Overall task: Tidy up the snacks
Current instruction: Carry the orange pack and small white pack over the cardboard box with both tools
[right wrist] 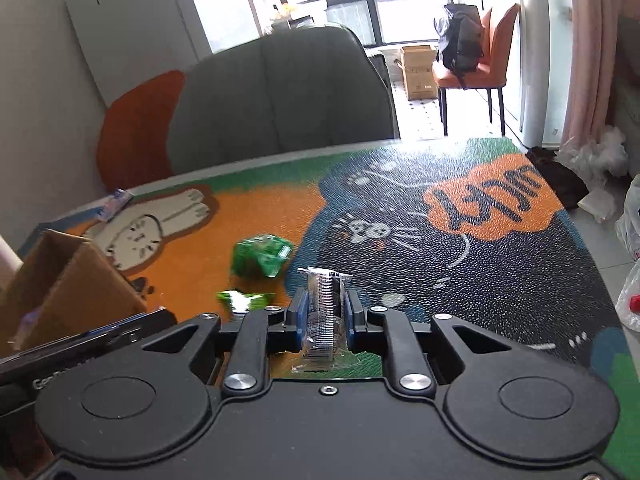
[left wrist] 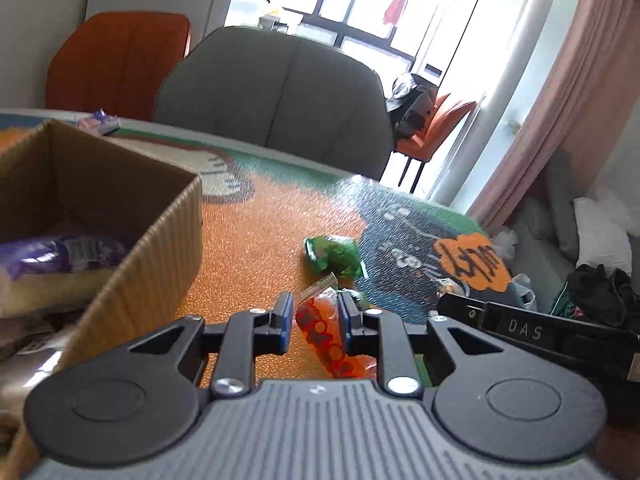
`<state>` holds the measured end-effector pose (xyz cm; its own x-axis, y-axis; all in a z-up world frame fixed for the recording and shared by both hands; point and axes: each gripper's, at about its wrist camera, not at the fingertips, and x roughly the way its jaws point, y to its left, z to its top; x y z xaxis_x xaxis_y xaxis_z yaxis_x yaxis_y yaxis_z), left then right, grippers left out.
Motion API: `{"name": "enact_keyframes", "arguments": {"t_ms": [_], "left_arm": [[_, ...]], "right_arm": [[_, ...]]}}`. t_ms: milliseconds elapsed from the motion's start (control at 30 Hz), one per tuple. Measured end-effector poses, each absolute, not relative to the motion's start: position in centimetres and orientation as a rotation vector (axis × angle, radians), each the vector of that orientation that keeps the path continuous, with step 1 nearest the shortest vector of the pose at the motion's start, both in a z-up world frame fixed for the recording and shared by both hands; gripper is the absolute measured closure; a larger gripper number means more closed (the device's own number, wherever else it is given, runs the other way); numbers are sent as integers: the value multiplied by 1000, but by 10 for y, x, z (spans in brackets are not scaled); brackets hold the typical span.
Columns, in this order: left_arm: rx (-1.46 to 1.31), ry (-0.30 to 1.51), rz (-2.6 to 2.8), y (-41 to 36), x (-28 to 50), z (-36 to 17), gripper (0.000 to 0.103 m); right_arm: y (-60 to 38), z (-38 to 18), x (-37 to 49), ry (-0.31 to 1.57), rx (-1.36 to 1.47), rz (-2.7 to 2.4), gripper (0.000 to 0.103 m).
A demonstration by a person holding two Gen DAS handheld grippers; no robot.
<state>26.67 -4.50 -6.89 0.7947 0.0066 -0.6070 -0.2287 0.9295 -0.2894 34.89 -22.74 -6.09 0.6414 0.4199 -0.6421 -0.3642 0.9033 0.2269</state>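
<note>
An orange snack packet sits clamped in the left gripper, its length running along the fingers. The cardboard box at the table's left edge lies just left. The right gripper clenches a clear-wrapped snack, farther from the box.

An orange snack packet sat clamped upright; a clear, dark-filled one likewise. Green packets lay on the mat near the cardboard box, a purple packet inside.
</note>
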Motion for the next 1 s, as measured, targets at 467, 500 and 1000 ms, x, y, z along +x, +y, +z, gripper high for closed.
{"name": "enact_keyframes", "arguments": {"t_ms": [467,500,1000], "left_arm": [[-341,546,113,-32,212,-13,81],[-339,543,113,-30,209,-10,81],[-362,497,177,20,165,9,81]], "right_arm": [[-213,-7,293,652,105,514,86],[-211,-4,289,646,106,518,86],[-165,18,251,599,83,594,86]]}}
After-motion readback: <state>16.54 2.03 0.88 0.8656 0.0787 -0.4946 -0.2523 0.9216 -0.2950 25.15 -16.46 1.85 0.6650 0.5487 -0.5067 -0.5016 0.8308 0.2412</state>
